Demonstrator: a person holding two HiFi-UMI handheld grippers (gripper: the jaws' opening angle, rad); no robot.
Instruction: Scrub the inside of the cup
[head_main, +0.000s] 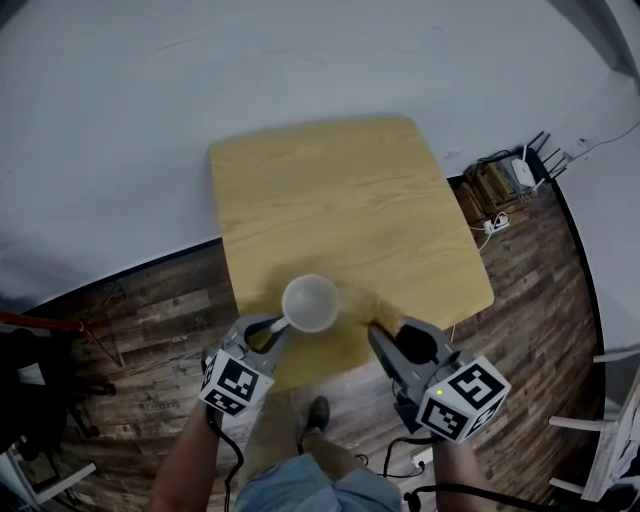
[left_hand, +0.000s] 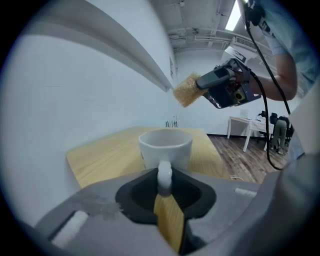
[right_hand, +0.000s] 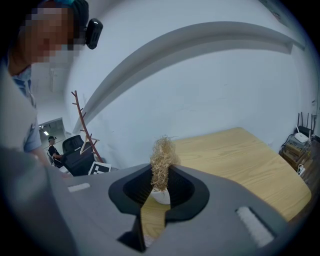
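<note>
A white cup (head_main: 311, 303) sits over the near part of the wooden table (head_main: 340, 190), close to its near edge. The left gripper (head_main: 270, 328) has its jaws clamped on the cup's handle (left_hand: 164, 176), which stands upright between them in the left gripper view. The cup's base is hidden behind that gripper's body, so whether it rests on the wood or hangs just above it cannot be told. Just right of the cup, the right gripper (head_main: 386, 328) has its jaws closed on a straw-coloured fibrous scrubber (head_main: 372, 306), whose frayed end pokes out past the jaw tips toward the cup. In the left gripper view the scrubber hovers above and to the right of the cup's rim, apart from it. In the right gripper view it covers most of the cup, leaving only a small white patch below the fibres. The head view blurs the scrubber against the wood, so its outline there is hard to trace. The person's forearms are cut off at the bottom edge of the head view, and a dark shoe (head_main: 317, 411) shows on the plank floor (head_main: 150, 320) between them. At the far right, cables and a power strip (head_main: 495, 222) lie by the wall, too small to make out further. A coat stand (right_hand: 83, 127) and a dark chair (right_hand: 76, 152) show at the left of the right gripper view
</note>
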